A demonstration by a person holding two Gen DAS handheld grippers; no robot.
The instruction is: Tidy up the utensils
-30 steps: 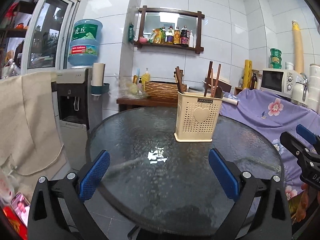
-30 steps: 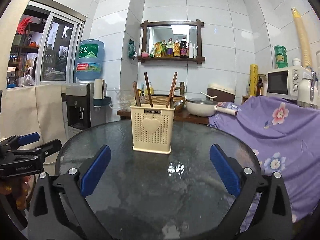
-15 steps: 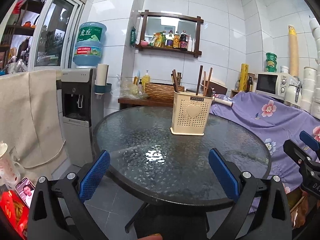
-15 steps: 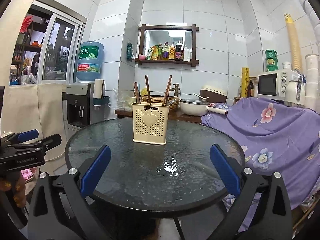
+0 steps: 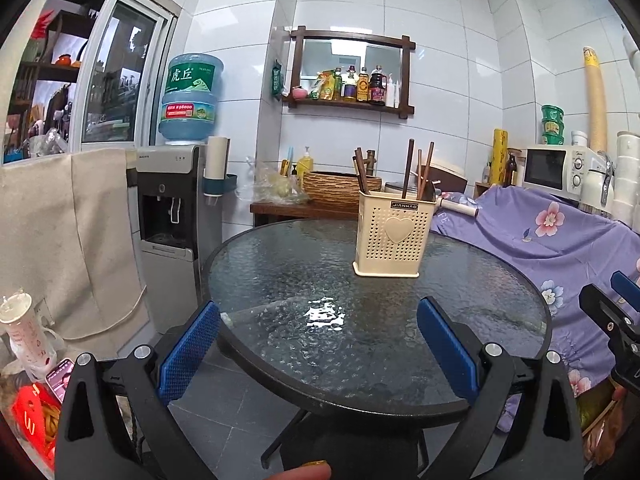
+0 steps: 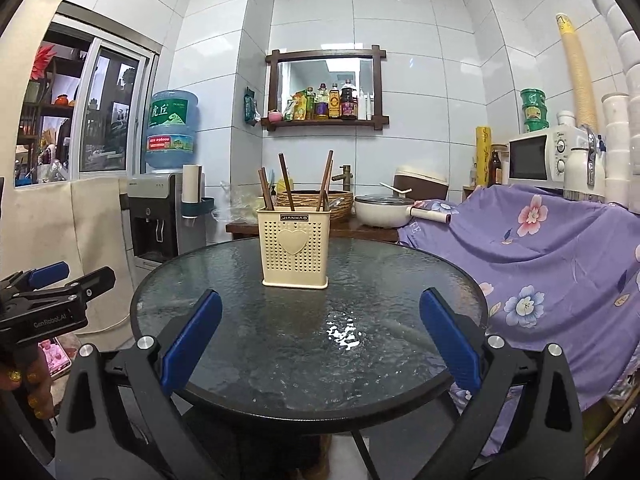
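Left gripper: I held it at the near edge of the desk, jaws spread wide, nothing between the blue pads. It also showed at the left border of the right wrist view, gripped by a hand.
Right gripper: I held it likewise at the near rim, jaws wide apart, pads empty. Its tip appeared at the right border of the left wrist view.
Desk: round, dark textured glass top, with a bright light reflection near its middle. It was bare apart from the holder.
Utensil holder: cream perforated plastic with a heart on the front, standing upright on the far half of the desk, well apart from both grippers.
Chopsticks: several dark brown sticks stood inside the holder, leaning outward to both sides.
Purple floral cloth: draped to the right of the desk.
Water dispenser: stood left of the desk, a blue bottle on top.
Wall shelf: on the tiled wall behind, carrying bottles.
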